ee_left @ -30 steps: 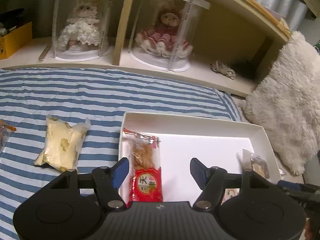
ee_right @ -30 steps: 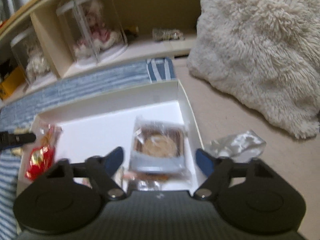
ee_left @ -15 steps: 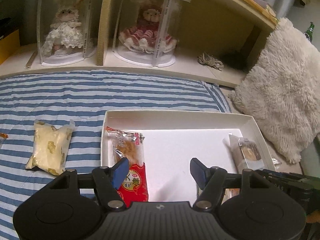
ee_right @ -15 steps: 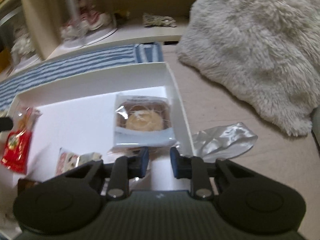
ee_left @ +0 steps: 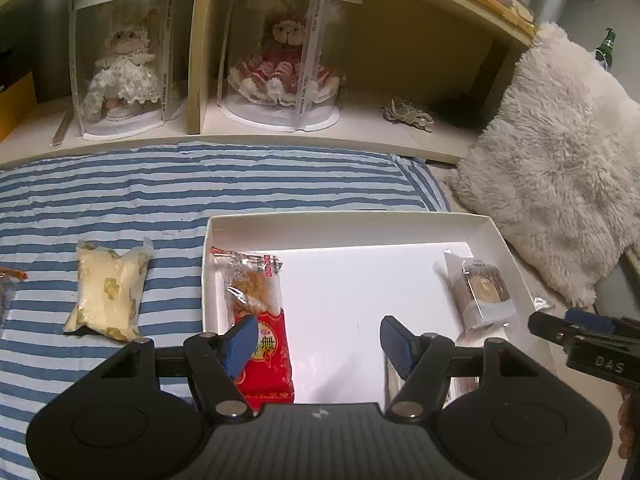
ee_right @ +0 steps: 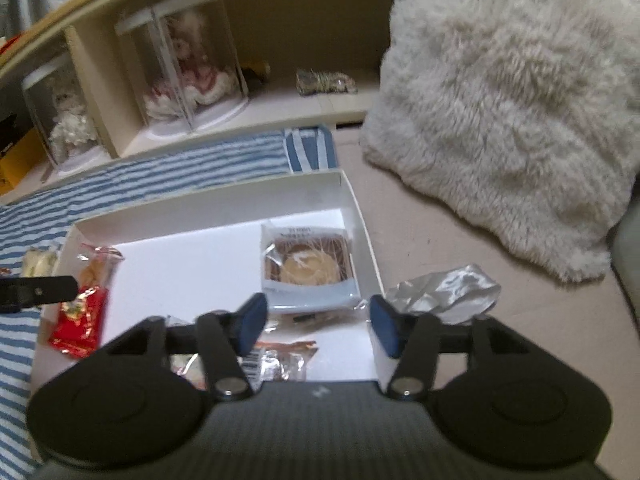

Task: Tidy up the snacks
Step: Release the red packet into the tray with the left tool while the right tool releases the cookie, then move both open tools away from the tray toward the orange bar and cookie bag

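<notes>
A white box [ee_left: 344,216] lies on the striped cloth. Inside it, a red snack packet [ee_left: 256,308] rests at the left and a brown cookie packet [ee_left: 480,292] at the right. Small wrapped snacks [ee_right: 280,360] lie at the box's near edge. A yellow packet [ee_left: 108,292] sits on the cloth to the left of the box. My left gripper [ee_left: 318,340] hangs open over the box's near side, empty. My right gripper [ee_right: 316,326] hovers just short of the cookie packet [ee_right: 308,264]. Its jaws are opening, with nothing between them.
A crumpled silver wrapper [ee_right: 444,288] lies on the beige surface right of the box. A fluffy white cushion [ee_left: 560,184] stands at the right. Behind the cloth runs a low shelf with two dolls in clear cases [ee_left: 280,60]. An orange packet [ee_left: 8,280] peeks in at far left.
The right gripper shut empty half a second ago and has opened again, drawing back from the cookie packet. The left gripper has pulled back slightly, so more of the box shows.
</notes>
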